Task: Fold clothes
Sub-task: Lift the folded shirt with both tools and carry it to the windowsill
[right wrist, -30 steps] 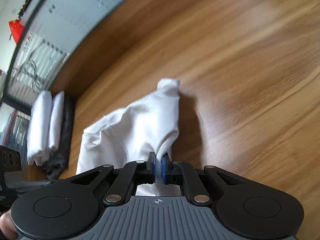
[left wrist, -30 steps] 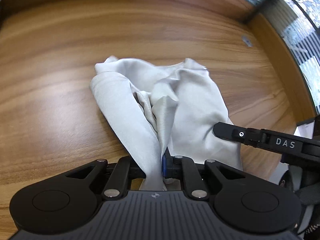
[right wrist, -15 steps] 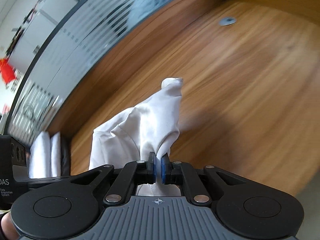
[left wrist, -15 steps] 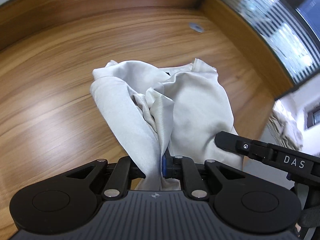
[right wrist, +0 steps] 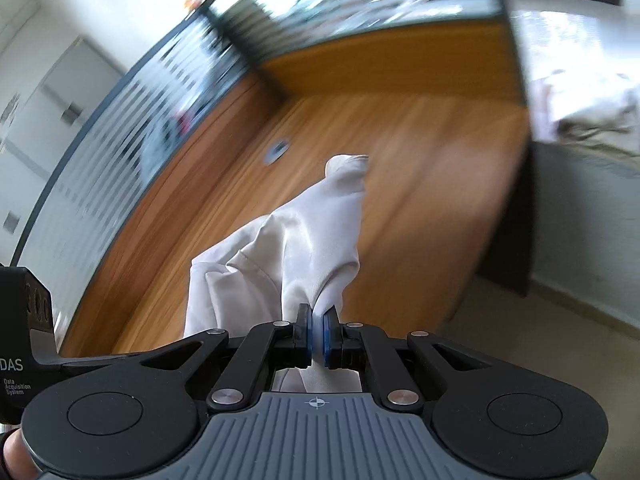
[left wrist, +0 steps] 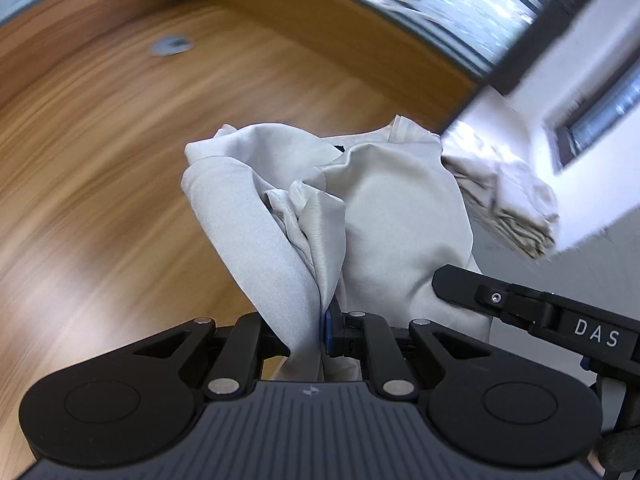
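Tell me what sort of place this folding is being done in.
Probably an office or meeting room, not a home. The white garment hangs over a large wood-grain table with a round cable grommet set into it, and striped frosted glass partitions run behind the table.

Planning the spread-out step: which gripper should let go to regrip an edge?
Probably the left gripper: it clamps a thick bunch of the garment, while the right gripper pinches one thin fold.
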### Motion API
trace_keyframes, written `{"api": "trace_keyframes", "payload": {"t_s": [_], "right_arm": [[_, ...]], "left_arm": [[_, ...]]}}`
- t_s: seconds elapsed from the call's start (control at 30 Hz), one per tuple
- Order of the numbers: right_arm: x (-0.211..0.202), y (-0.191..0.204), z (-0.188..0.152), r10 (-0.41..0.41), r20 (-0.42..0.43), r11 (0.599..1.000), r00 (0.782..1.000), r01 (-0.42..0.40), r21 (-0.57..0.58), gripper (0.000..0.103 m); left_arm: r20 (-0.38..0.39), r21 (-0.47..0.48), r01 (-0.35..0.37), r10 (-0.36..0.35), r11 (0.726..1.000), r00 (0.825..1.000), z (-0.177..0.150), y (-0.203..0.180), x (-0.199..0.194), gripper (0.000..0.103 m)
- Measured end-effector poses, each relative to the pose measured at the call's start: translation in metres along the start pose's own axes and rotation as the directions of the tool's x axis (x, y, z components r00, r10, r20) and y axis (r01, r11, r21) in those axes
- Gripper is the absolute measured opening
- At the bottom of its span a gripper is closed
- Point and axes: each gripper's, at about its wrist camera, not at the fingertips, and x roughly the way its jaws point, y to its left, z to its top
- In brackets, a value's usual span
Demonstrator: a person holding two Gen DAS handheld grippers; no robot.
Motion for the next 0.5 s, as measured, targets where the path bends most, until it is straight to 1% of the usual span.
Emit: {"api": "trace_keyframes", "payload": {"t_s": [0.13,0.23,0.37,0.5], "right_arm": [[-0.024,-0.052,0.025,-0.055,0.067,0.997,0.996,0.051,0.063,0.007],[-0.045,-0.086,0.039,-0.111,0.109,0.99,0.988,0.1,0.101,0.007],[-0.074,-0.132,0.055,-0.183,0.152,0.976,0.971,0.16,0.151,0.007],[-0.091,-0.168,0.071,-0.249,0.193,0.956,0.949,0.208,0.208,0.007]], "left_arm": [[-0.014,0.09,0.049,-0.048,0.995,0.999,0.028,-0.066,0.032,0.012],[-0.028,0.148,0.094,-0.091,0.985,0.995,0.047,-0.114,0.057,0.012],[-0.053,0.221,0.139,-0.13,0.965,0.99,0.068,-0.171,0.09,0.012],[-0.076,0.302,0.166,-0.15,0.939,0.986,0.086,-0.227,0.121,0.012]]}}
